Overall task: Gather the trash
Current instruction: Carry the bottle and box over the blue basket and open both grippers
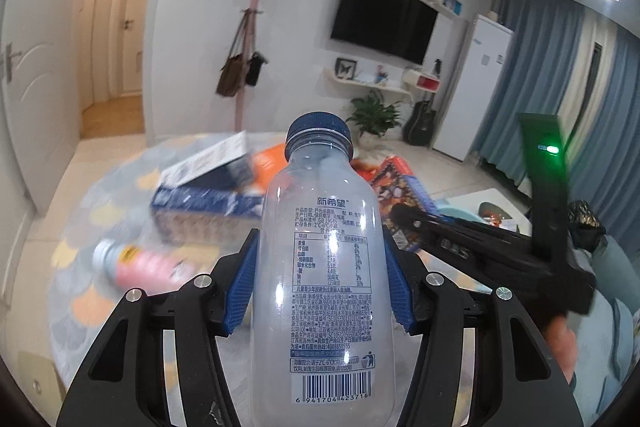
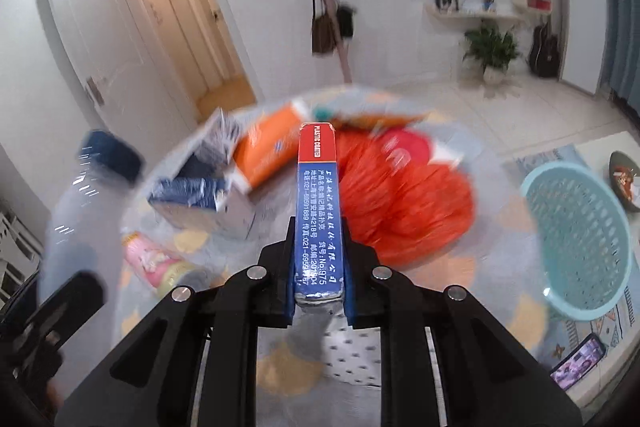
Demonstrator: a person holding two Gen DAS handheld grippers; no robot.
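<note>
My left gripper [image 1: 320,279] is shut on an empty clear plastic bottle [image 1: 320,267] with a blue cap, held upright above the round table. My right gripper [image 2: 318,267] is shut on a slim blue and red card box [image 2: 318,203], held edge-up over the table. The right gripper shows in the left wrist view [image 1: 472,243], to the right of the bottle. The bottle shows blurred at the left of the right wrist view [image 2: 76,227]. A light blue mesh basket [image 2: 580,239] stands to the right of the table.
On the table [image 2: 460,287] lie a pink bottle [image 2: 156,263] on its side, an open blue and white carton [image 2: 200,187], an orange packet [image 2: 268,155] and an orange plastic bag [image 2: 400,203]. A phone [image 2: 578,367] lies at the lower right.
</note>
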